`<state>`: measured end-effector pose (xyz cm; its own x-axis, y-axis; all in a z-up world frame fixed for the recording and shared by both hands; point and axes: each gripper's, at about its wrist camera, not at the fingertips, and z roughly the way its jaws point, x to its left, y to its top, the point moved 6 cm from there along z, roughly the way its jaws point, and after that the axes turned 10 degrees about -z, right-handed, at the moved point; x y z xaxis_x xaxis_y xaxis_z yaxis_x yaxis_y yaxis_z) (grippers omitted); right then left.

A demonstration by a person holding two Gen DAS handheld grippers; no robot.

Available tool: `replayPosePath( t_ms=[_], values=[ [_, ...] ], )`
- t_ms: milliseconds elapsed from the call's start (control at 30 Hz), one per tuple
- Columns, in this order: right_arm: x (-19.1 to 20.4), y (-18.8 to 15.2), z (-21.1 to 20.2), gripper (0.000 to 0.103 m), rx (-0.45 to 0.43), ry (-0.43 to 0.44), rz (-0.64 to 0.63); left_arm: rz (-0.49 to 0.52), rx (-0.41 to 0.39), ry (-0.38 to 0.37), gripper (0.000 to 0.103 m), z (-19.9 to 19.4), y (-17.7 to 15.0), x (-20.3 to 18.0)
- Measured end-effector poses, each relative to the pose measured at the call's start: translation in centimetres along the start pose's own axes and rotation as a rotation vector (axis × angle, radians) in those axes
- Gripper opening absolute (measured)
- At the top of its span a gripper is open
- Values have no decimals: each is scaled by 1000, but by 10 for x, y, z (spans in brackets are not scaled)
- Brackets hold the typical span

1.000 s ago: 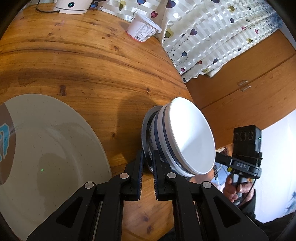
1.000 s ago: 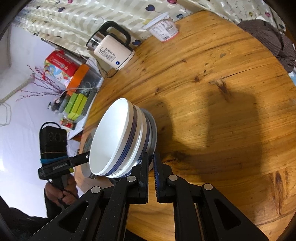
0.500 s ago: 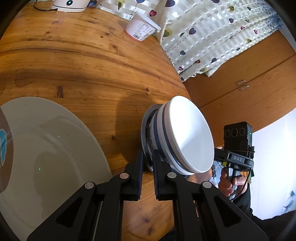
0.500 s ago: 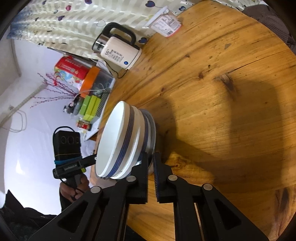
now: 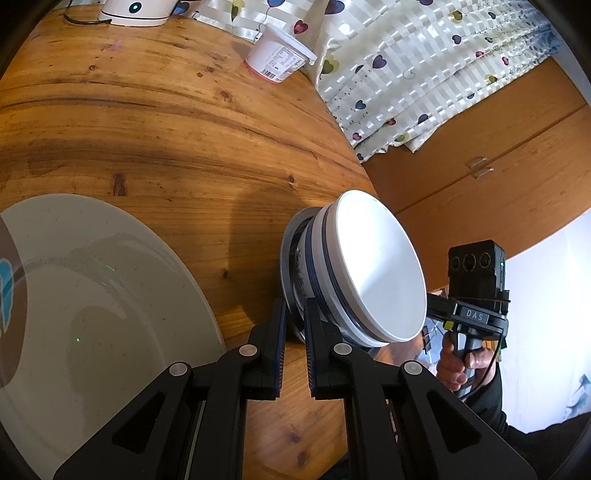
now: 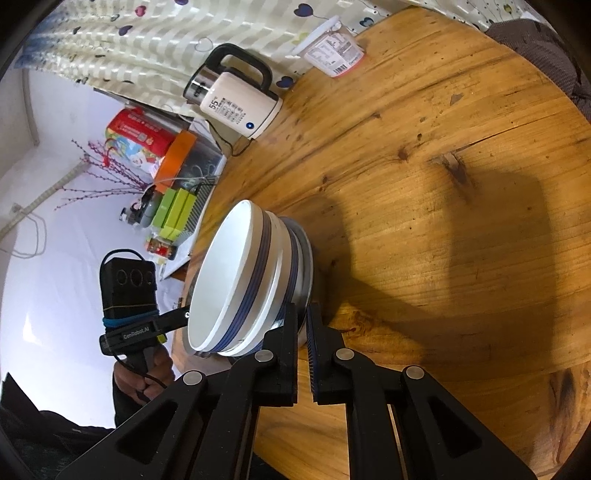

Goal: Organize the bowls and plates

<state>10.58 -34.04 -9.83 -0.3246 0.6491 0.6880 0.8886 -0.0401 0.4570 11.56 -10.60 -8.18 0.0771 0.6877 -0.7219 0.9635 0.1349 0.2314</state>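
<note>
Both tools clamped the metal rim under the stacked bowls [image 5: 373, 269]: left tool [image 5: 293, 314], right tool [image 6: 302, 317]. The stack sat near the knotty wooden tabletop [image 6: 443, 229] edge, heart-print curtain [image 5: 424, 66] beyond.

The left gripper [image 5: 293, 314] and the right gripper [image 6: 302, 321] each close over a rim at the bottom of the stacked bowls [image 5: 373, 269], the pinched edge hidden behind the fingers [image 5: 275, 343]. Whether a metal plate or bowl lies lowest cannot be told. Left of the left fingers, the large grey plate [image 5: 110, 295] is cut off by the picture's edge, its blue-and-brown motif only partly seen. Far ahead, the kettle [image 5: 135, 11] is cropped at the top, and the label print on the yogurt tub [image 6: 334, 51] is too small to read.
</note>
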Motion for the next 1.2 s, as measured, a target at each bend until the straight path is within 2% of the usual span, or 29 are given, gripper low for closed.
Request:
replayPosePath(
  t_ms=[533, 1200],
  values=[
    [3, 0, 2, 7, 15, -28, -15, -15, -5, -6, 9, 0, -1, -1],
    [7, 3, 2, 7, -11, -32, -10, -18, -33, -22, 9, -9, 4, 2]
  ],
)
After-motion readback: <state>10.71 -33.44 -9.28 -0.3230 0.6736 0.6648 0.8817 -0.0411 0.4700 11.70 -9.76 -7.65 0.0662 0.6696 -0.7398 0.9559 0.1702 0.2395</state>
